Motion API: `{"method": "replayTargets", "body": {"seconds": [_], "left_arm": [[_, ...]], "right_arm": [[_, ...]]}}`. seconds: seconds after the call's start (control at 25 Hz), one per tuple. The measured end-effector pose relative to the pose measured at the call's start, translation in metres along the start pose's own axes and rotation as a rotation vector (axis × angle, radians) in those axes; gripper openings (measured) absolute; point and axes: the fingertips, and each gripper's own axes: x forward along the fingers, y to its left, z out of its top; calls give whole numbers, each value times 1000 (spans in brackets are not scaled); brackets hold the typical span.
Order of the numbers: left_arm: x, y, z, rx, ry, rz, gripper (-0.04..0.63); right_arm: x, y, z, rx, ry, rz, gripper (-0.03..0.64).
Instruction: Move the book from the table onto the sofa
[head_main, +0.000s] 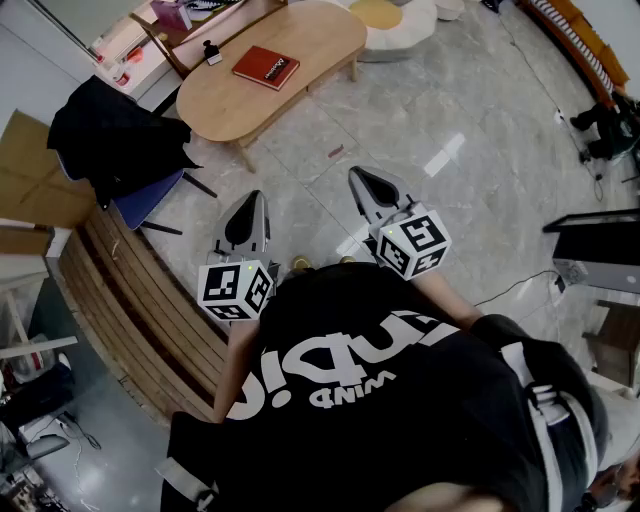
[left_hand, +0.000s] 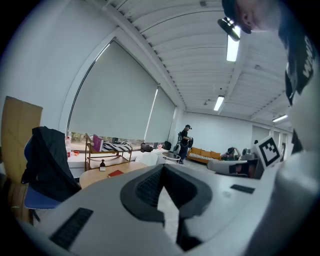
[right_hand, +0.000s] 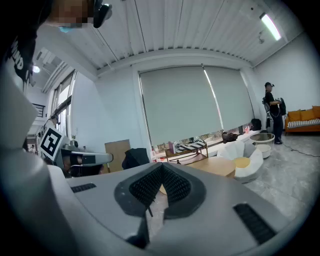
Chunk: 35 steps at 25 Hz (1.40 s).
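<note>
Tongs shut tight and empty, level before the chest: left tongs (head_main: 252, 205), right tongs (head_main: 365, 180). Open grey floor (head_main: 400, 130) from tongs to counter (head_main: 310, 35). Chair (head_main: 150, 195) under black jacket (head_main: 110, 135) off to the left. Book (head_main: 266, 67) flat on counter, near small bottle (head_main: 211, 52), well ahead of both tongs. Plain only from gripper views: orange sofa (left_hand: 205, 155) by far wall, standing person (left_hand: 185, 142) beside it.

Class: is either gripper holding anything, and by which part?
Nothing is held. The left gripper and right gripper are both shut and empty; the book lies untouched on the table.
</note>
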Motion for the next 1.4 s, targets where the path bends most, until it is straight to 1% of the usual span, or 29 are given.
{"method": "replayTargets", "body": {"seconds": [0.16, 0.28, 0.44, 0.68, 0.88, 1.04, 1.24, 1.4], "left_arm": [[0, 6, -2, -1, -1, -3, 9], [3, 12, -1, -17, -4, -9, 9], [6, 24, 1, -31, -5, -25, 9], [1, 40, 2, -24, -8, -38, 9], [-1, 55, -4, -26, 5, -54, 9], [0, 63, -4, -34, 11, -57, 9], [13, 71, -4, -34, 21, -60, 9], [27, 76, -7, -38, 21, -55, 9]], "right_arm": [[5, 3, -2, -1, -2, 2, 2], [12, 6, -4, -2, -4, 3, 2], [20, 13, -2, 19, -25, 4, 2], [25, 18, -2, 29, -38, -46, 2], [23, 26, -16, 51, -35, -95, 2], [24, 33, -23, 73, -23, -113, 2], [34, 27, -26, 72, -14, -115, 2], [47, 13, -27, 83, -13, -115, 2]]}}
